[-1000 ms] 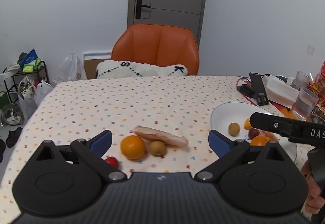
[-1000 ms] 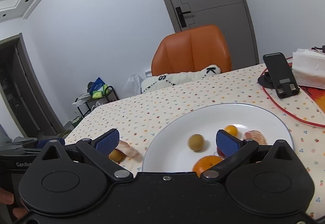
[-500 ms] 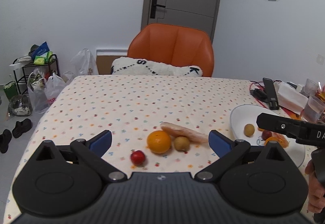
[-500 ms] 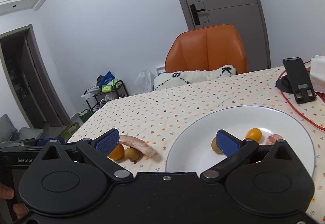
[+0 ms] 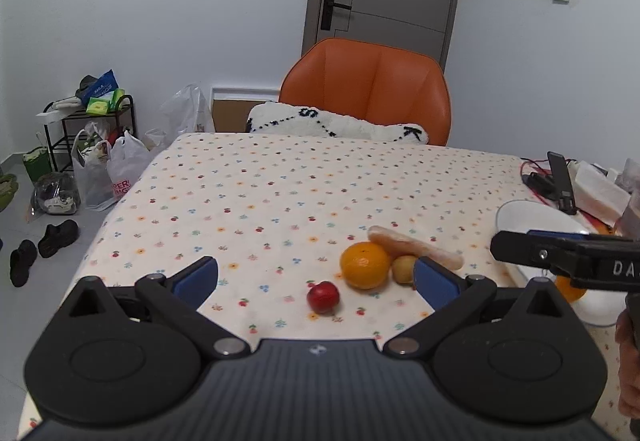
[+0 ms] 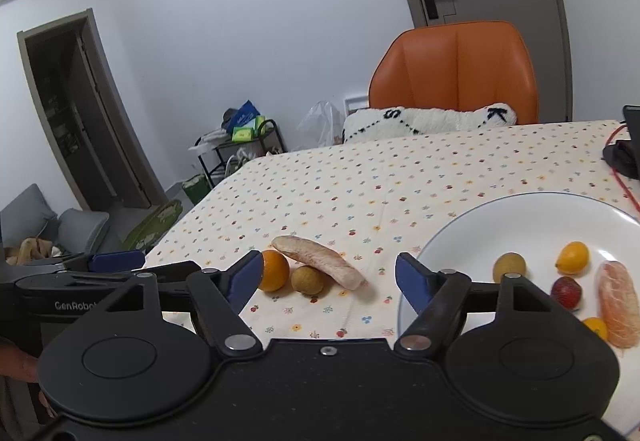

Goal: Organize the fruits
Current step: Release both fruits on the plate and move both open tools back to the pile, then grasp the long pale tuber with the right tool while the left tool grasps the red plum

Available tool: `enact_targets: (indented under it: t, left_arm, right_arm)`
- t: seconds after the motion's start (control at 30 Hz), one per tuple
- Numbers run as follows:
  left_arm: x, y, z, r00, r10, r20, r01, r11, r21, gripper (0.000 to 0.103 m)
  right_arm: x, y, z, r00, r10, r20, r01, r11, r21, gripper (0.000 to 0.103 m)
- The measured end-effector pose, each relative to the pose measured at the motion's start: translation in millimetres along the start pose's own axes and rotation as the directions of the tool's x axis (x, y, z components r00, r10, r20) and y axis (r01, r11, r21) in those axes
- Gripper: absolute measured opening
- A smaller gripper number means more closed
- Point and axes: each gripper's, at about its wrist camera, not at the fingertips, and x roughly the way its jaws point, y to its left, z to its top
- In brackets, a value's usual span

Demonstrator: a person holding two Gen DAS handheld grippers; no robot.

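Observation:
On the dotted tablecloth lie an orange (image 5: 365, 265), a small brown kiwi (image 5: 403, 269), a long pinkish peeled fruit segment (image 5: 414, 247) and a little red fruit (image 5: 323, 297). My left gripper (image 5: 316, 279) hovers open just in front of them, holding nothing. In the right wrist view the orange (image 6: 276, 269), kiwi (image 6: 307, 280) and segment (image 6: 320, 261) sit between the fingers of my open, empty right gripper (image 6: 328, 277). To the right stands the white plate (image 6: 480, 225) with a kiwi (image 6: 509, 267), a kumquat (image 6: 573, 257), a red fruit (image 6: 566, 292) and a pink segment (image 6: 618, 303).
An orange chair (image 5: 366, 89) with a white cushion (image 5: 336, 123) stands at the table's far side. A phone stand (image 5: 560, 181), red cable and tissues sit at the far right. Bags and a shelf (image 5: 92, 129) occupy the floor on the left.
Both grippers have swung left: the loose fruits have slid rightward in both views, and the plate has moved toward the right edge. Both stay open and empty.

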Motion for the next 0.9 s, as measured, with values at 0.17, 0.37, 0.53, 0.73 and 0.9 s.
enact_targets:
  t: [0.17, 0.37, 0.53, 0.73, 0.9]
  left_arm:
    - [7.0, 5.9, -7.0, 1.0, 0.011, -0.014, -0.012, 1.0, -0.006, 0.103]
    - [17.7, 9.4, -11.9, 1.0, -0.016, -0.022, 0.015, 1.0, -0.007, 0.096]
    - [28.0, 8.3, -11.9, 0.999, -0.025, -0.041, 0.025, 1.0, -0.004, 0.08]
    - [38.9, 10.9, -13.4, 0.997, -0.041, -0.068, 0.04, 0.999, -0.013, 0.062]
    - [47.5, 12.9, -13.0, 0.995, -0.05, -0.087, 0.048, 0.999, -0.024, 0.047]
  right_arm:
    - [14.6, 7.1, 2.7, 0.999, 0.005, -0.031, -0.006, 1.0, -0.026, 0.065]
    - [32.5, 13.2, 6.7, 0.998, 0.002, -0.069, -0.005, 0.999, -0.046, 0.06]
    - [46.8, 16.2, 9.7, 0.995, -0.006, -0.097, 0.0, 0.998, -0.061, 0.058]
    - [63.5, 19.1, 8.8, 0.992, -0.016, -0.128, 0.006, 0.997, -0.08, 0.057]
    - [75.7, 20.2, 9.4, 0.989, -0.027, -0.146, 0.014, 0.996, -0.092, 0.056]
